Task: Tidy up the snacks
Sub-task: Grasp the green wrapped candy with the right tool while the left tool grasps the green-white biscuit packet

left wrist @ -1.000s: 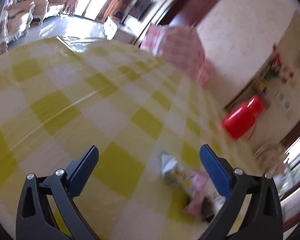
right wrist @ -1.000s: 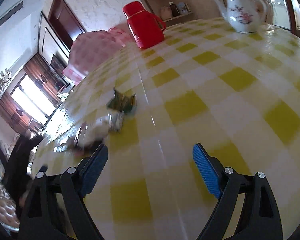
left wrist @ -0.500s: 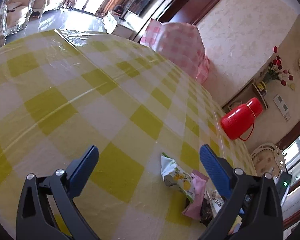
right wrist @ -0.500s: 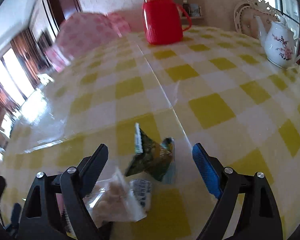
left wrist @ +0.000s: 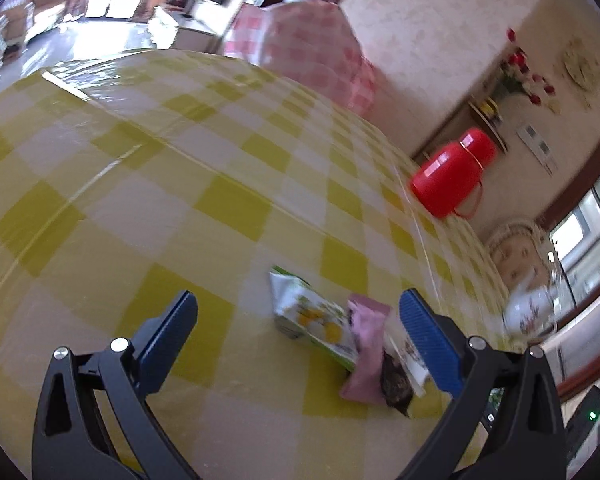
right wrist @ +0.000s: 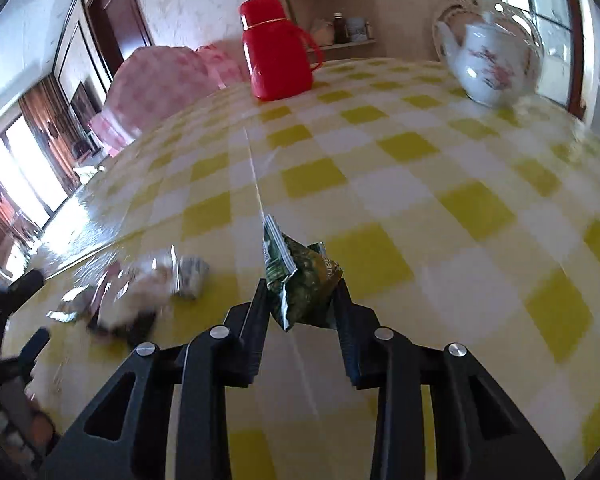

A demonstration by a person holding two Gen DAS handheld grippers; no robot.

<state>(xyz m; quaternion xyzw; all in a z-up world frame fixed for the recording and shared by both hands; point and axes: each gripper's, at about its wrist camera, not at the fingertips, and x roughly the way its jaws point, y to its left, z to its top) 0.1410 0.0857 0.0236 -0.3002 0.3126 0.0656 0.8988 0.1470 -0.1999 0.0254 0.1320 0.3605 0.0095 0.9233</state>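
Since the earlier frame the right gripper (right wrist: pixel 302 300) has been brought onto the green packet (right wrist: pixel 300 280), which then lay free on the counter (right wrist: pixel 420 184) ahead of wide jaws. The jaws are now closing, and the packet is pinched between them, its top edge standing up past the tips. The left gripper's view has swung a little, so the teapot (left wrist: pixel 530 312) now shows at its right edge.

The left gripper (left wrist: pixel 298 322) is held above the counter with its jaws wide apart and nothing between them. Ahead of it, toward the right jaw, a small heap of snacks is seen: a white-green packet (left wrist: pixel 312 320), a pink packet (left wrist: pixel 366 344) overlapping it, and a dark packet (left wrist: pixel 396 380) just beside. In the right view this heap (right wrist: pixel 140 288) is blurred, left of the held packet. A red flask (right wrist: pixel 276 52) stands at the far side of the counter, well apart from the snacks, with the teapot (right wrist: pixel 492 64) to its right.
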